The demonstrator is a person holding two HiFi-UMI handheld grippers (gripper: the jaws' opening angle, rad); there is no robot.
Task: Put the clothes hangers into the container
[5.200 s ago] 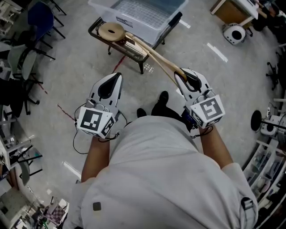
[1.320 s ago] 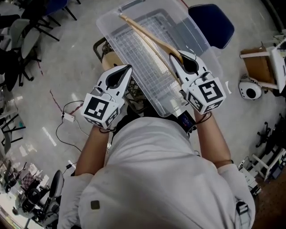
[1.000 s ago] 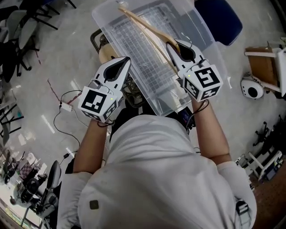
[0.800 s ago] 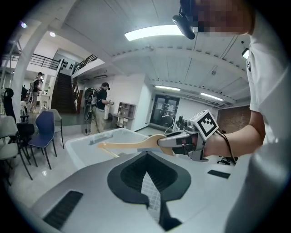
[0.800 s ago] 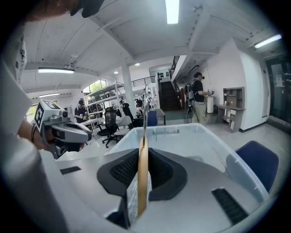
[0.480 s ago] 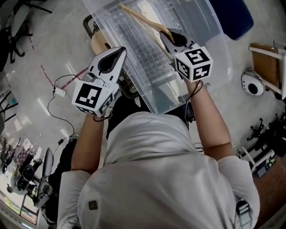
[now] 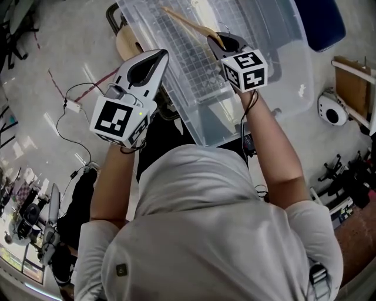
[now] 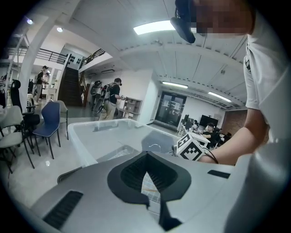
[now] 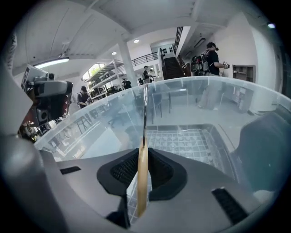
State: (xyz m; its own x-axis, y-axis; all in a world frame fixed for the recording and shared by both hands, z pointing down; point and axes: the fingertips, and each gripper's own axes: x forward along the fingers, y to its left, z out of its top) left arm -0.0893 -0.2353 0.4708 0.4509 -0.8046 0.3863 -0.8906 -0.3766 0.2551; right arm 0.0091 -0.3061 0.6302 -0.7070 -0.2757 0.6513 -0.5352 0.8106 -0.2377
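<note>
Right, status:
- right gripper [image 9: 143, 154] is clamped on the wooden hanger [image 9: 142, 182]; pads press it from both sides; it stands edge-on between them
- the hanger's metal hook [image 9: 145, 109] rises toward 12 o'clock in the right gripper view, against the far wall of the container [image 7: 294, 53]
- head view: the hanger's wooden arm runs from those jaws toward 10 o'clock, over the container's gridded floor; the jaws sit inside the rim, the marker cube trails at 5 o'clock; can't tell whether the hanger touches the floor
- left gripper [image 7: 160, 54]: jaws closed tip to tip, nothing between them; in the left gripper view only the grid floor shows through the slit behind the pads
- left gripper sits at the container's 9 o'clock wall, tip just over the rim; contact with the rim can't be told
- the two grippers are well apart, the left at 8 o'clock of the right
- container is clear plastic, at 12 o'clock from the person; apart from the hanger I see nothing else in it
- dark rack [image 7: 111, 12] with a tan wooden piece [image 7: 126, 44] shows at the container's 9 o'clock side
- blue chair [image 7: 326, 23] at the container's 2 o'clock; cardboard box [image 7: 352, 76] at its 3 o'clock
- white cable [image 7: 73, 106] lies on the floor at 9 o'clock of the left gripper's cube
</note>
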